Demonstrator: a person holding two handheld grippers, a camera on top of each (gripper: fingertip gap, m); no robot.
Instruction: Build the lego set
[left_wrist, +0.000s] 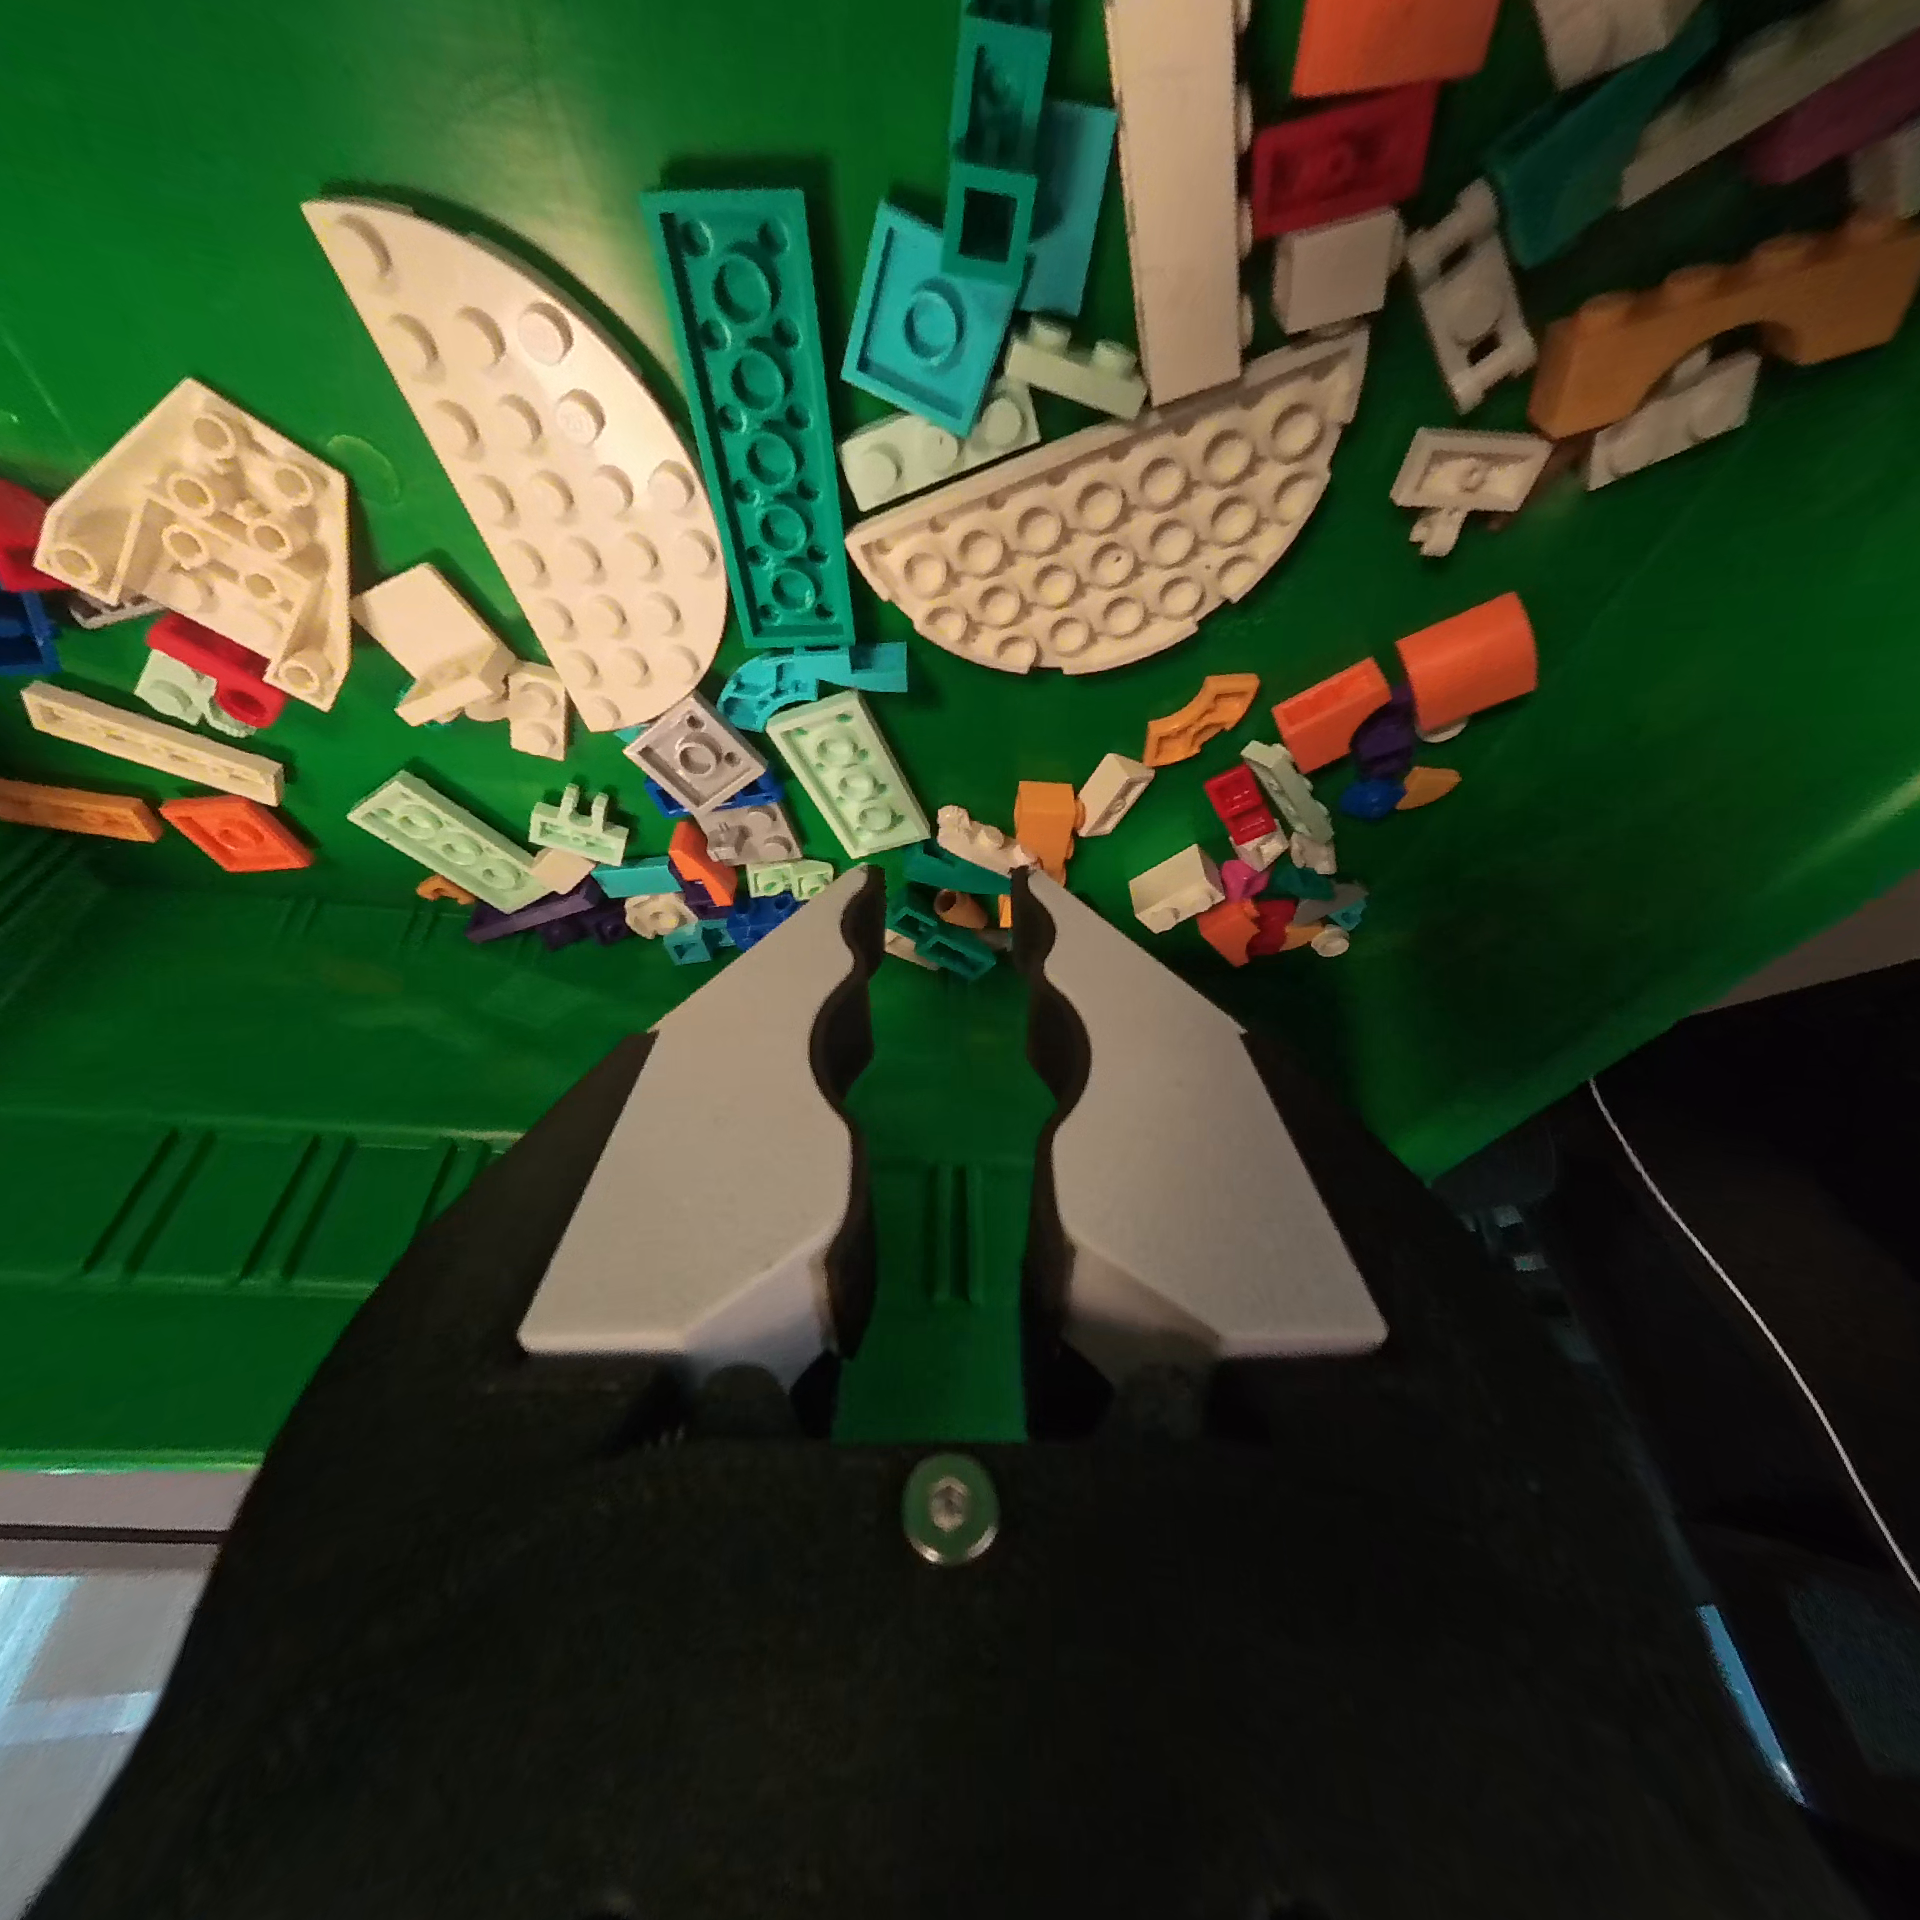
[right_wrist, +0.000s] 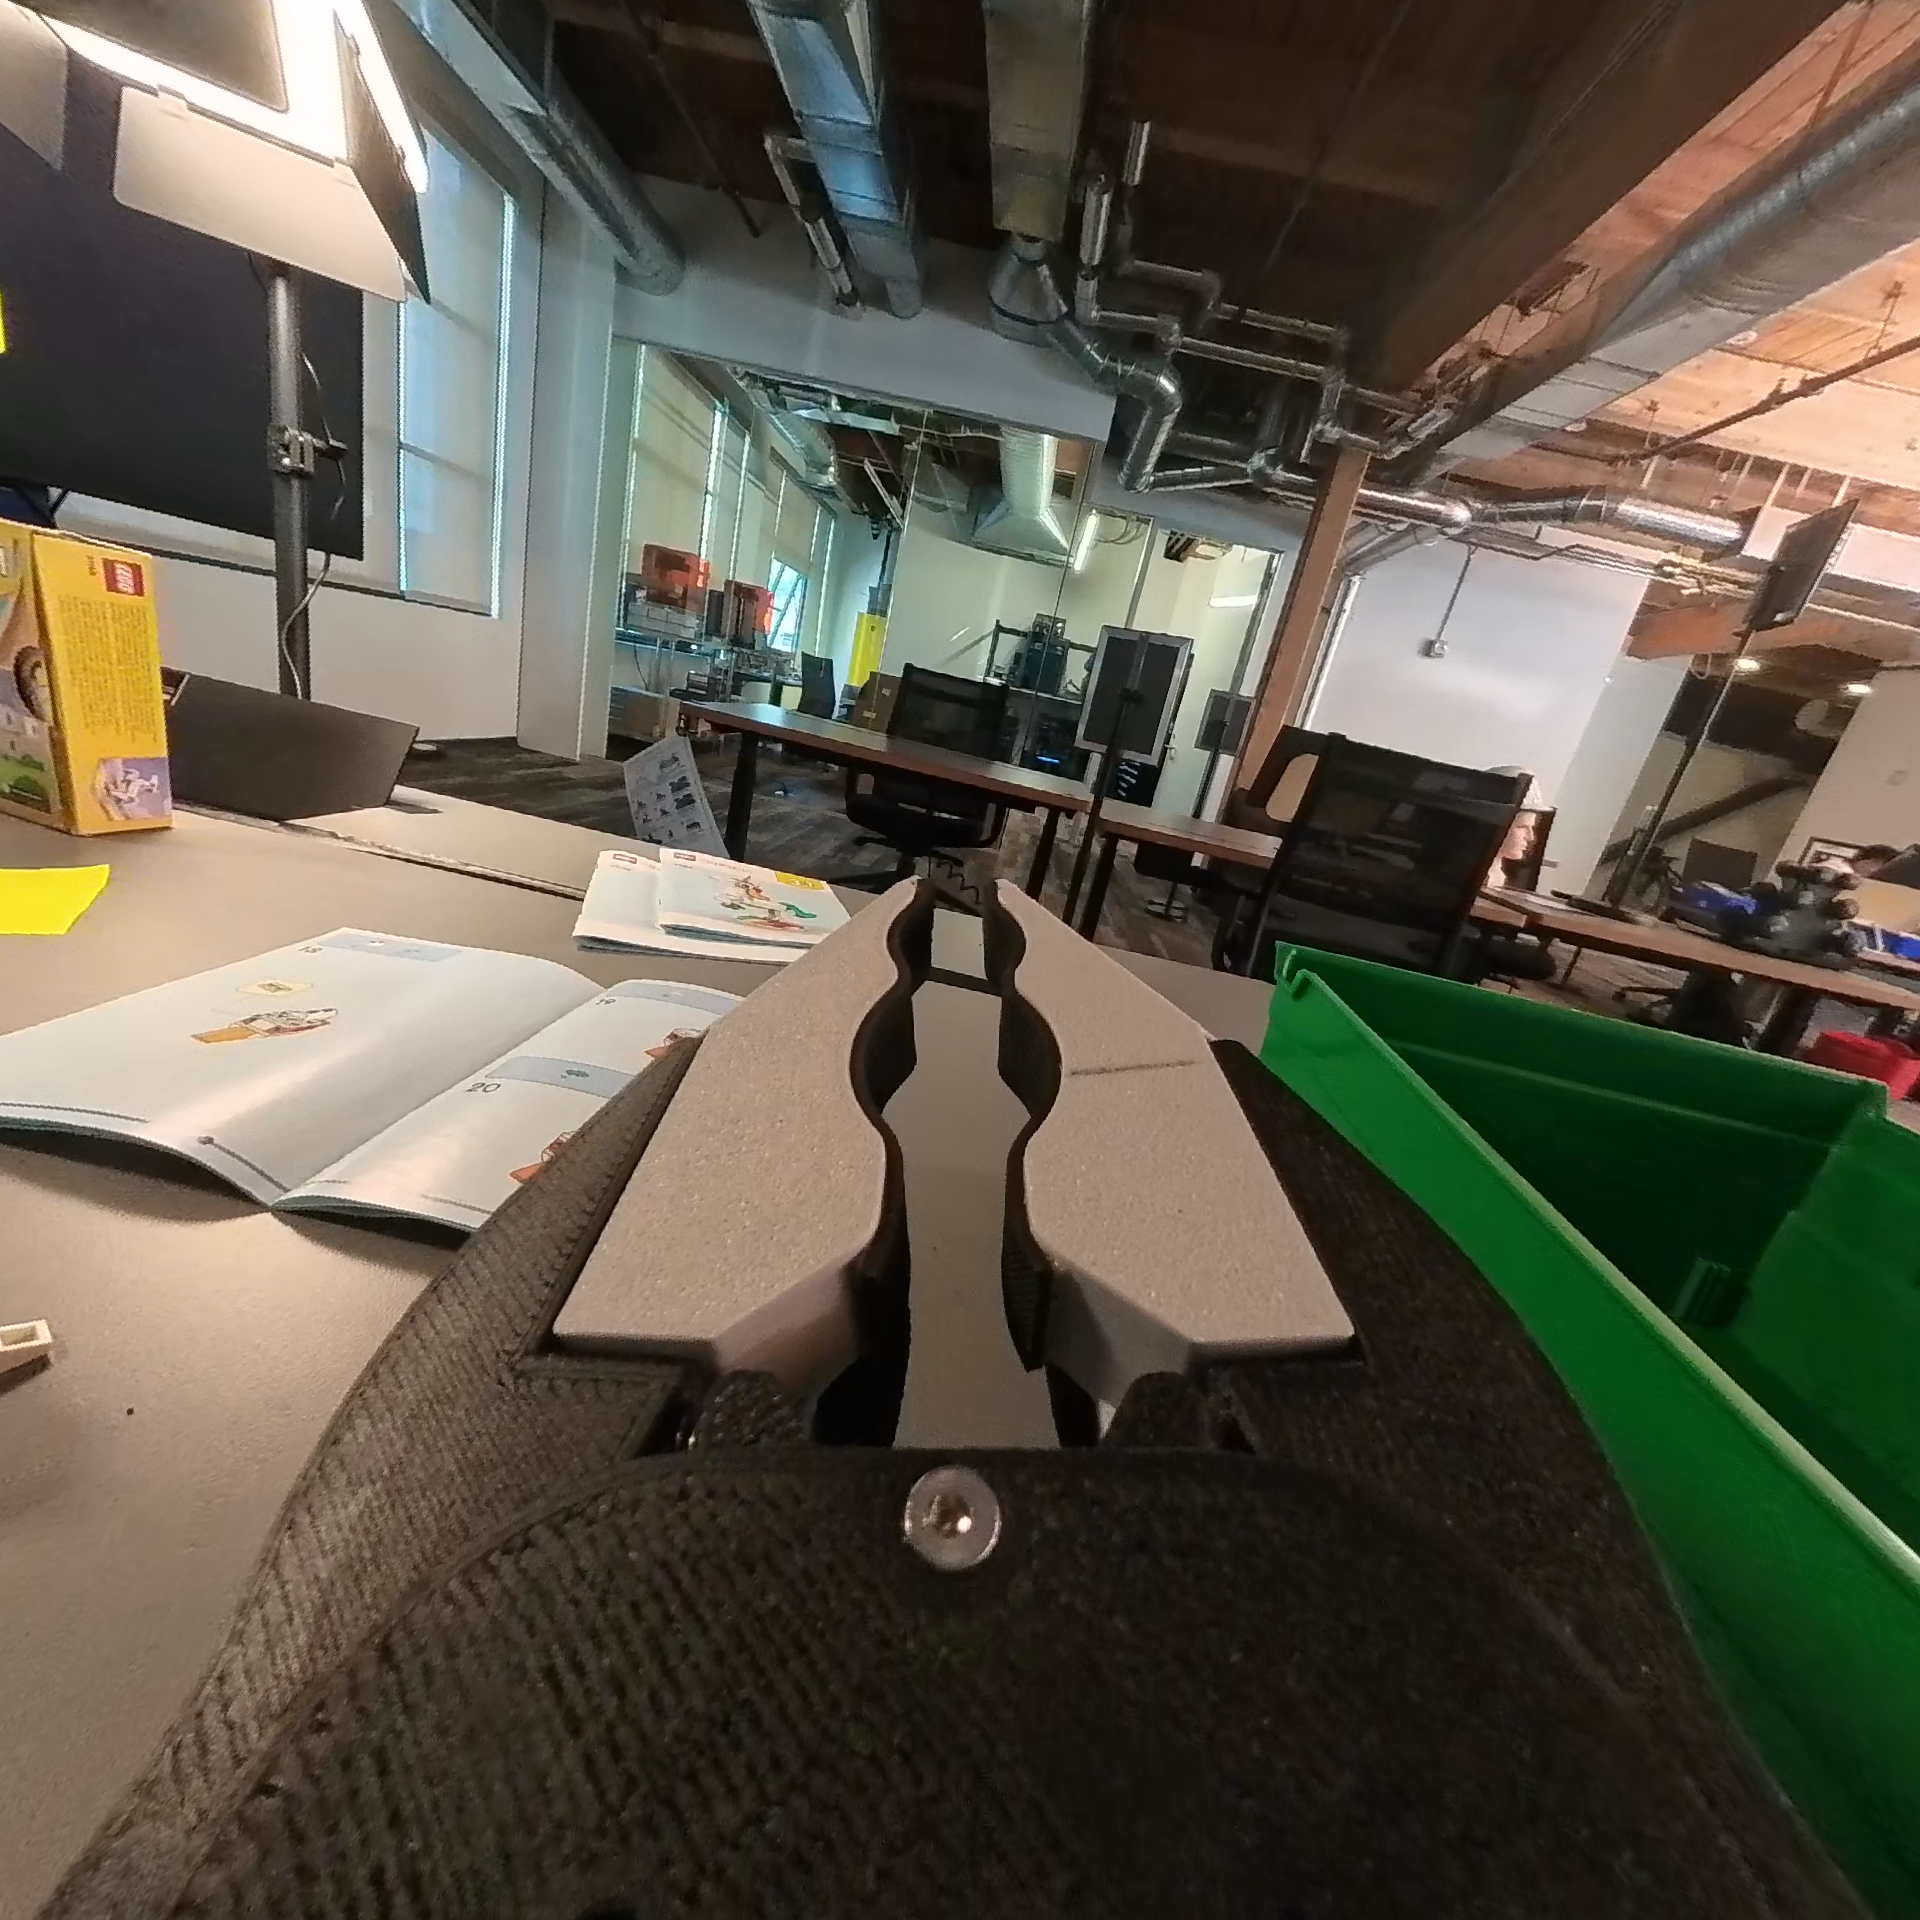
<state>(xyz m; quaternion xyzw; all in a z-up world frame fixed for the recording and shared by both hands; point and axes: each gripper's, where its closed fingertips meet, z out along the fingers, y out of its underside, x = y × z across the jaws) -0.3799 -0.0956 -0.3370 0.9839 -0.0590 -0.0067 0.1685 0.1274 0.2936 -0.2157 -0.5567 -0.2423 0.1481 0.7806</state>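
In the left wrist view my left gripper is open and empty, pointing down into a green bin full of loose lego pieces. Its tips hang just over a pile of small mixed pieces. Beyond lie a white half-round plate, a teal long plate and a second white half-round plate. In the right wrist view my right gripper is slightly open and empty, held low over the grey table. An open instruction booklet lies to its left.
The green bin's wall stands right of my right gripper. Two closed booklets lie ahead. A yellow lego box stands at far left, and a small white brick lies at the left edge. Office desks and chairs stand behind. My left gripper's tips are some 8 centimeters from the teal long plate.
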